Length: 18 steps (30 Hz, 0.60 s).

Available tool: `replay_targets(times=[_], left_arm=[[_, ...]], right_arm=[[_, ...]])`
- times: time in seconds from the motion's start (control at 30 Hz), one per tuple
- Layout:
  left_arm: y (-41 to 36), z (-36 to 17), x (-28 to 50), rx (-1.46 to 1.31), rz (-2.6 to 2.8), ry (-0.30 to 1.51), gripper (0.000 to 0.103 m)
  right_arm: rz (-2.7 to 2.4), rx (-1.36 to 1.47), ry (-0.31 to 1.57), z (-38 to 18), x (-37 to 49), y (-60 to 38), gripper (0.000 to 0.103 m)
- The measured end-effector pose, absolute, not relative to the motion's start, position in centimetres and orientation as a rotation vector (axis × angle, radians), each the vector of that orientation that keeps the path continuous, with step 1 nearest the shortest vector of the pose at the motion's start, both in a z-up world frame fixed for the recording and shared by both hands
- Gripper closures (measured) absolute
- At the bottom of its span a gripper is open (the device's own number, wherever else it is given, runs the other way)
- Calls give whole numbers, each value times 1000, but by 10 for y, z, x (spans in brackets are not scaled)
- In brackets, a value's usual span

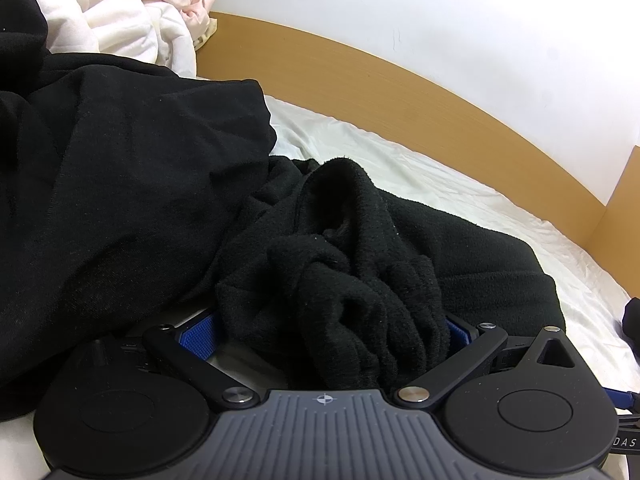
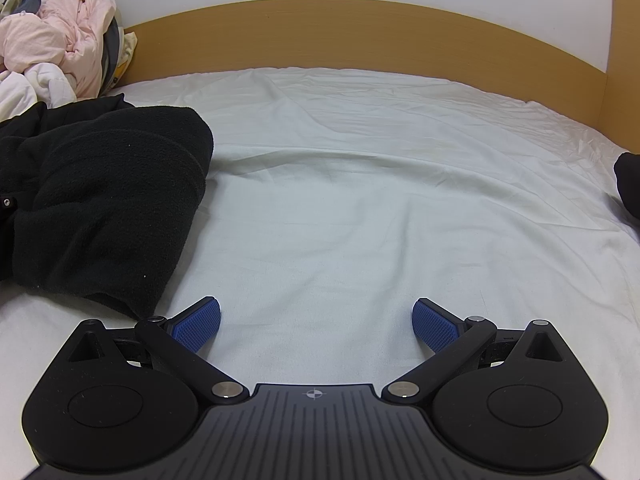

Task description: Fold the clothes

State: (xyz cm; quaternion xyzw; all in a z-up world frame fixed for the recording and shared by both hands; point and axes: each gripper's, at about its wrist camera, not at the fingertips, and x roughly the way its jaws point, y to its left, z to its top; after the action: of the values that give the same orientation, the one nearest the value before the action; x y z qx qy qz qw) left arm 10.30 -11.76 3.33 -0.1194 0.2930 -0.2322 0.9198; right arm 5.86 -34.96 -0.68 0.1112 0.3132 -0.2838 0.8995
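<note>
A black fleece garment (image 1: 460,248) lies crumpled on the white bed sheet (image 1: 420,168). A bunched part of it sits between the blue pads (image 1: 196,336) of my left gripper (image 1: 326,332), whose jaws stand wide apart, open. A smoother black garment (image 1: 120,160) lies heaped to the left, partly over the fleece. In the right wrist view the fleece garment (image 2: 112,208) lies at the left. My right gripper (image 2: 316,324) is open just above the bare sheet (image 2: 360,200), to the right of the fleece, with nothing between its fingers.
A pile of white and pink clothes (image 2: 52,48) sits at the far left by the wooden headboard (image 2: 360,32), and shows as the pile (image 1: 132,12) in the left wrist view. A dark object (image 2: 628,184) pokes in at the right edge. A white wall stands behind.
</note>
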Motion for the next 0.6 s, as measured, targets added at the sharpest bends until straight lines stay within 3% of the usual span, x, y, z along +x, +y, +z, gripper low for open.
replay_targets(times=[0.6], left_arm=[[-79, 20, 128, -273, -510, 616, 0]], right_arm=[[-587, 230, 648, -7, 59, -350, 0]])
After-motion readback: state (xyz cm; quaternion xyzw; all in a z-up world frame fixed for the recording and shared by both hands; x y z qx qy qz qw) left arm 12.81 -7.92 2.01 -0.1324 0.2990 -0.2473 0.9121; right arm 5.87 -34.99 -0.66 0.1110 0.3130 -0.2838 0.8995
